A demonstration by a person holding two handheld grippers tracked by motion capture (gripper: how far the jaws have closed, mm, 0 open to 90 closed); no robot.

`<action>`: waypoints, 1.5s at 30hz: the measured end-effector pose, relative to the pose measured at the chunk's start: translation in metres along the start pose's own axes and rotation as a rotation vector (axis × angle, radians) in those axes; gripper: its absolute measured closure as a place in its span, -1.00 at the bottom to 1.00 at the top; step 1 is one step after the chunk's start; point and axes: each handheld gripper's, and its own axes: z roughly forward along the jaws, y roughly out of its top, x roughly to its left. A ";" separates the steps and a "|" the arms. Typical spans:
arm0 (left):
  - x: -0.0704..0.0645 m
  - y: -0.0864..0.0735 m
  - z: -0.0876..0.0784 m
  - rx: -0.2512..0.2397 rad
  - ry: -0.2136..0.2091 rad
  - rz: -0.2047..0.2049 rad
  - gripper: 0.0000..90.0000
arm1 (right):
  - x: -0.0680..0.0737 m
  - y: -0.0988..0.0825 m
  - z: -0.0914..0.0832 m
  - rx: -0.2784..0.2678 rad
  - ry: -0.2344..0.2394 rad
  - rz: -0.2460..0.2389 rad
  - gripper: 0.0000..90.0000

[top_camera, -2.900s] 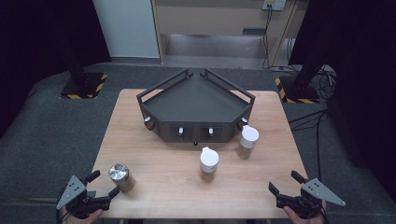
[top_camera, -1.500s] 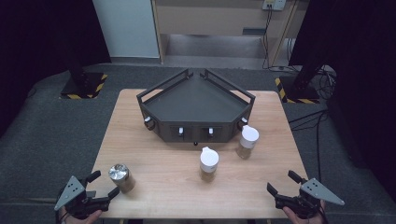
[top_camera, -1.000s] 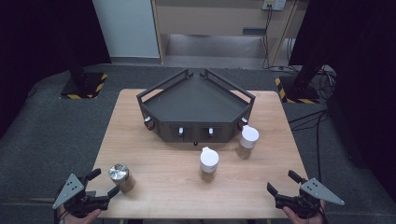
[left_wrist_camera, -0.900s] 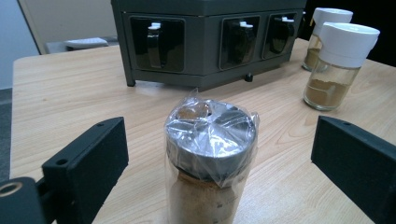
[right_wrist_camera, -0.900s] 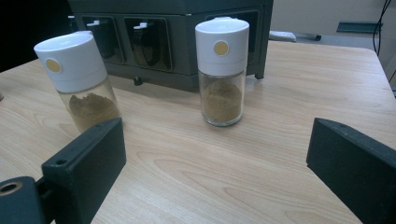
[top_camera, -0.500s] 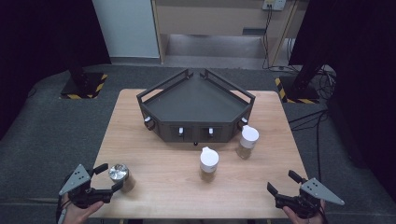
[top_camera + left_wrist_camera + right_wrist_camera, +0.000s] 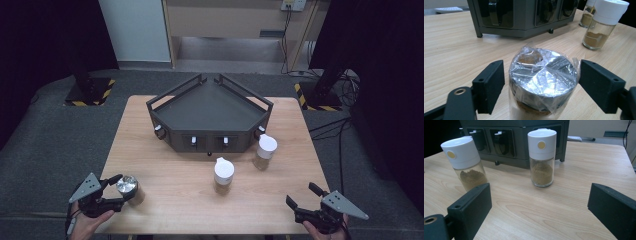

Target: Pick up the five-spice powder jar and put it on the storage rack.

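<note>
At lower left, the left gripper (image 7: 116, 189) has moved in, its spread jaws now flanking the foil-capped, plastic-wrapped spice jar (image 7: 542, 82), not yet clenched; a grasp looks imminent. The right gripper (image 7: 304, 203) waits released, lower right.

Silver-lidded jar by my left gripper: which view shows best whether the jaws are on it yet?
The left gripper view. The silver-lidded jar, wrapped in clear film, sits between the open jaws of the left gripper, with a gap on each side. The high view shows the jar small, at the table's front left corner, jaw gaps unclear.
</note>
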 end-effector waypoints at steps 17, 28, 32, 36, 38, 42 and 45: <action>-0.004 0.005 0.010 -0.008 0.006 0.037 -0.25 | 0.000 0.000 0.000 -0.001 0.002 0.002 -0.88; -0.005 0.040 0.028 -0.026 -0.053 0.057 -0.25 | -0.001 0.000 0.000 0.001 0.006 0.001 -0.87; -0.005 0.056 0.037 -0.016 -0.076 0.073 -0.25 | -0.001 0.000 0.000 -0.001 0.007 0.001 -0.87; -0.007 0.074 0.048 -0.007 -0.102 0.096 -0.25 | -0.001 0.000 0.000 -0.001 0.008 0.002 -0.87; -0.008 0.082 0.053 -0.006 -0.113 0.105 -0.25 | -0.001 0.000 0.000 -0.001 0.009 0.002 -0.87; -0.009 0.100 0.065 -0.004 -0.129 0.118 -0.25 | -0.001 0.000 0.000 -0.001 0.010 0.004 -0.87; -0.009 0.111 0.073 -0.003 -0.137 0.117 -0.25 | -0.002 0.000 0.000 -0.001 0.010 0.005 -0.87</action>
